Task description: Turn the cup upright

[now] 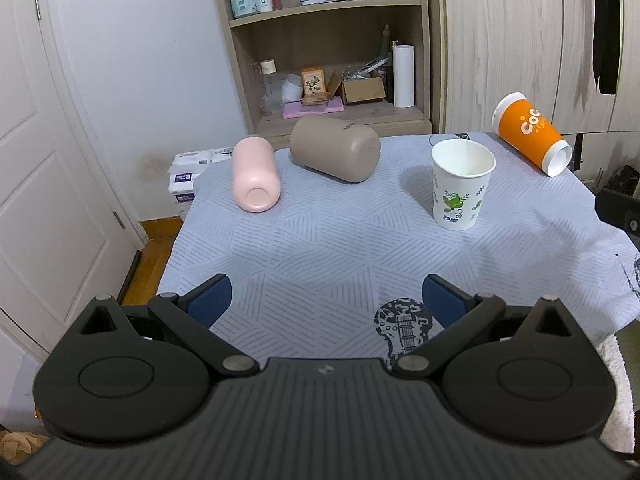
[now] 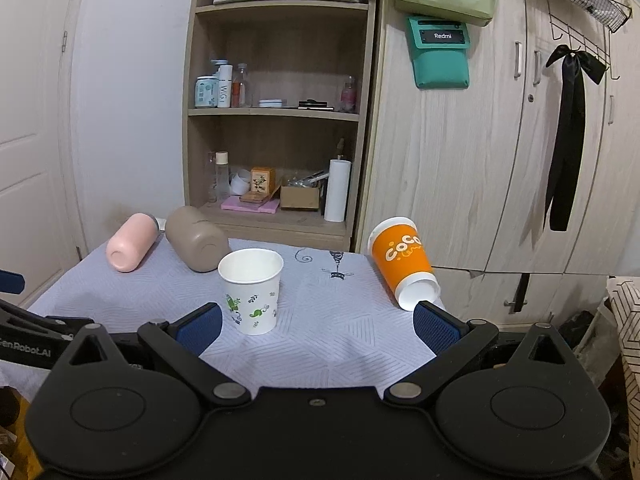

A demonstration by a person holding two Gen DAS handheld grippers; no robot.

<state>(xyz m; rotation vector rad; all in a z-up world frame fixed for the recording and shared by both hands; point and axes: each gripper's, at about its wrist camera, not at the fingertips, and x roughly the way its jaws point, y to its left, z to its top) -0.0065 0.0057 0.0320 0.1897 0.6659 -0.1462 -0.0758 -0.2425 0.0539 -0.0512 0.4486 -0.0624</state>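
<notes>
A white paper cup with green leaf print [image 1: 462, 184] [image 2: 251, 292] stands upright on the cloth-covered table [image 1: 320, 248]. A pink cup [image 1: 256, 174] [image 2: 130, 247], a taupe cup [image 1: 335, 148] [image 2: 196, 244] and an orange "CoCo" cup [image 1: 530, 133] [image 2: 402, 262] lie on their sides. My left gripper [image 1: 326, 300] is open and empty over the near table edge. My right gripper [image 2: 318, 328] is open and empty, just in front of the white cup, with the orange cup's base close to its right finger [image 2: 434, 326].
A wooden shelf unit [image 2: 276, 120] with bottles and boxes stands behind the table, next to a wardrobe [image 2: 480, 140]. A white door [image 1: 48, 160] is at the left. Tissue packs [image 1: 188, 176] sit beyond the table's left corner. The left gripper's body [image 2: 24, 332] shows at the left edge.
</notes>
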